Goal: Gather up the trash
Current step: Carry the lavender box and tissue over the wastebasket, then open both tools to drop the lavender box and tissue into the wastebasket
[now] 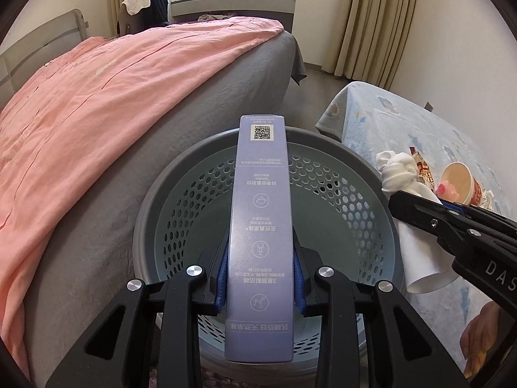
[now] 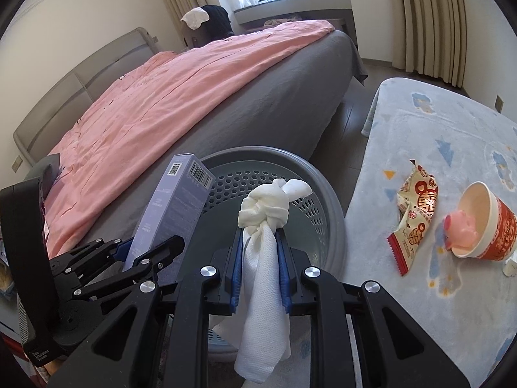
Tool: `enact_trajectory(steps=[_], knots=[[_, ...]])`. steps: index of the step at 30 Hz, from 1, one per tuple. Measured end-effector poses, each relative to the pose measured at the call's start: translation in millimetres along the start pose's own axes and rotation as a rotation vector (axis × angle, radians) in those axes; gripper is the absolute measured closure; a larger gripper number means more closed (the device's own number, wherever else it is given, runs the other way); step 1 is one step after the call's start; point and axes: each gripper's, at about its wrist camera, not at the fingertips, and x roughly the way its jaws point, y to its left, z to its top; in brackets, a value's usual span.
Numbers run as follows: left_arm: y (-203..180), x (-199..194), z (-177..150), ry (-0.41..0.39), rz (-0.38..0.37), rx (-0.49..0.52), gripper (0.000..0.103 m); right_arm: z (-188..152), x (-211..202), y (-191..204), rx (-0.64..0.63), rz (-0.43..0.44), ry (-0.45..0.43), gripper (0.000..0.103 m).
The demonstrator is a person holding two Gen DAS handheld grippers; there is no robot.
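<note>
Nearest, the left gripper is pinching a tall lavender box over the grey perforated basket, while the right gripper is squeezing a knotted white cloth above the basket's rim. Beside it, a red-and-cream wrapper and a tipped cup are lying near the blue blanket's right edge. Beyond, a pink quilt is covering the bed.

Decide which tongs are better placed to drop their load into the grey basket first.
Left, probably. The left tongs hold the purple box right above the basket opening; the right tongs hold the knotted cloth nearer its rim.
</note>
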Motion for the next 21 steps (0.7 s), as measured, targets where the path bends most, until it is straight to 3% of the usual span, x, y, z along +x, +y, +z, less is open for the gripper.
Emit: enact_trajectory(steps=[8, 10, 13, 21], knots=[[10, 2, 2, 0.006, 0.021, -0.033, 0.071, 5, 11, 1, -0.018, 0.002, 0.023, 0.081], [11, 0, 2, 0.000, 0.023, -0.040, 0.063, 6, 11, 1, -0.018, -0.005, 0.017, 0.075], [13, -2, 2, -0.007, 0.023, -0.047, 0.052, 6, 5, -1, -0.009, -0.005, -0.005, 0.057], [20, -4, 3, -0.005, 0.027, -0.079, 0.042, 6, 1, 4, -0.022, -0.030, -0.015, 0.051]])
